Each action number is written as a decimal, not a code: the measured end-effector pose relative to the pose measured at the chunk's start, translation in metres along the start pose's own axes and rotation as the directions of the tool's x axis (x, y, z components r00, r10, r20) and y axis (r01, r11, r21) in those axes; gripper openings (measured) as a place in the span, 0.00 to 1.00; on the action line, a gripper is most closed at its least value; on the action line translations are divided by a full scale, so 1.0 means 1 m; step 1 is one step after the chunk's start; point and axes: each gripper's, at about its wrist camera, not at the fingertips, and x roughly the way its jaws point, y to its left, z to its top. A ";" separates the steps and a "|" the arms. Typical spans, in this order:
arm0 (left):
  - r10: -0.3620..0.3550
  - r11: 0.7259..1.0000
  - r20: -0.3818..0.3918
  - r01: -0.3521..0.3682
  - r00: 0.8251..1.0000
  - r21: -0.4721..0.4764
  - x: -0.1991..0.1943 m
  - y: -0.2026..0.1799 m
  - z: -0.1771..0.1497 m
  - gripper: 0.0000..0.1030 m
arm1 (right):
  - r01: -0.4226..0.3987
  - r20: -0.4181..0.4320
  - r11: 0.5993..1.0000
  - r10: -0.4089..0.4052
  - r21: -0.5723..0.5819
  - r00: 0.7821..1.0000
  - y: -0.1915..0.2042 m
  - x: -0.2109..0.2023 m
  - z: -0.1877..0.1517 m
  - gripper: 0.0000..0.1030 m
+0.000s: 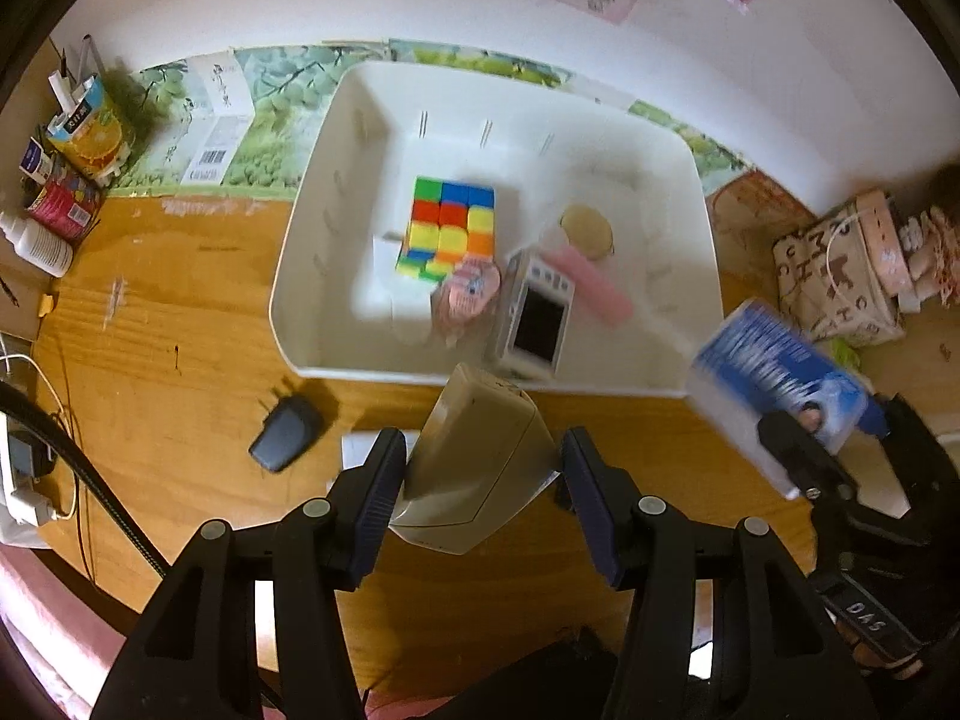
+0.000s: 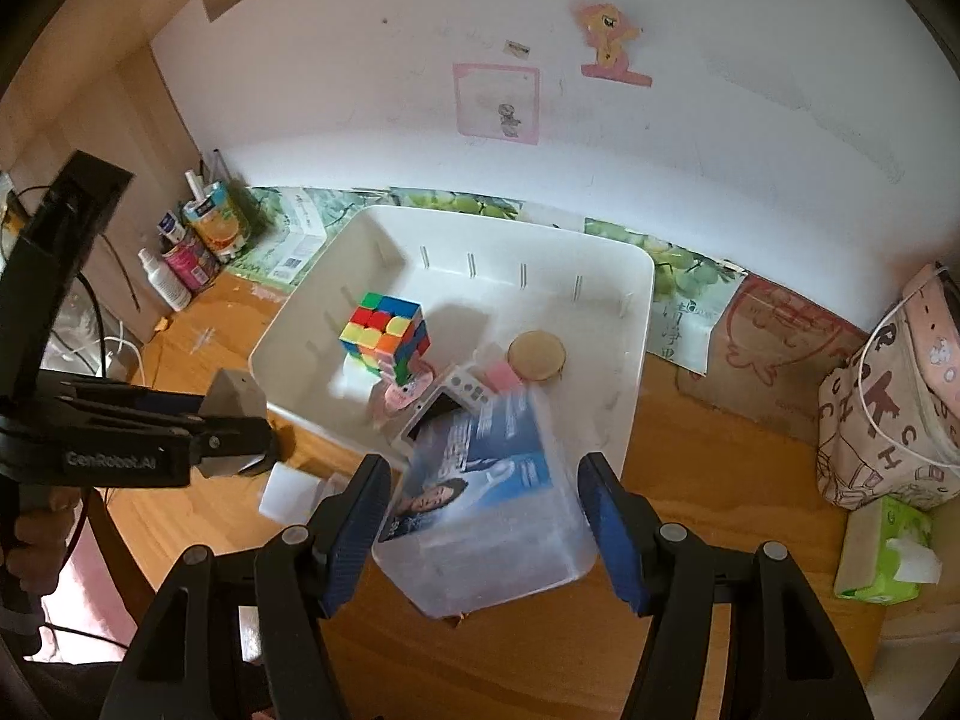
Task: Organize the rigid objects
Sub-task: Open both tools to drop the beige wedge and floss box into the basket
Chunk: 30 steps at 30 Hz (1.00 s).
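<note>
My left gripper [image 1: 483, 468] is shut on a beige boxy block [image 1: 480, 450], held above the wooden table just in front of the white bin [image 1: 288, 312]. My right gripper [image 2: 486, 492] is shut on a clear plastic box with a blue printed card [image 2: 480, 480], hanging over the bin's [image 2: 636, 360] near right corner. Inside the bin lie a colour cube [image 1: 450, 228], a small white camera [image 1: 537, 324], a pink bar [image 1: 594, 285], a wooden disc [image 1: 587, 231] and a pink toy [image 1: 468, 294]. The left gripper [image 2: 234, 438] with its block also shows in the right wrist view.
A black fob [image 1: 285, 432] and a small white box [image 2: 288, 489] lie on the table before the bin. Bottles and cartons [image 1: 90, 132] crowd the back left corner. A patterned bag [image 2: 888, 420] and a green tissue pack [image 2: 882, 552] stand on the right. The wall runs close behind.
</note>
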 end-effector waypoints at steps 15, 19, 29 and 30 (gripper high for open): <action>-0.010 1.000 0.058 0.009 0.998 0.021 0.036 0.002 0.059 0.56 | -0.004 -0.124 0.998 0.012 0.059 0.992 -0.022 0.071 0.022 0.39; -0.004 1.000 0.045 0.003 0.999 0.029 0.054 0.000 0.068 0.56 | -0.019 -0.143 0.997 0.030 0.079 0.989 -0.031 0.083 0.022 0.39; -0.022 0.999 0.046 0.020 0.999 0.039 0.067 -0.007 0.070 0.70 | -0.044 -0.157 0.991 0.064 0.127 0.986 -0.040 0.090 0.021 0.46; -0.023 0.999 0.057 0.021 0.998 0.041 0.064 -0.007 0.071 0.70 | -0.045 -0.155 0.990 0.065 0.131 0.986 -0.040 0.089 0.021 0.49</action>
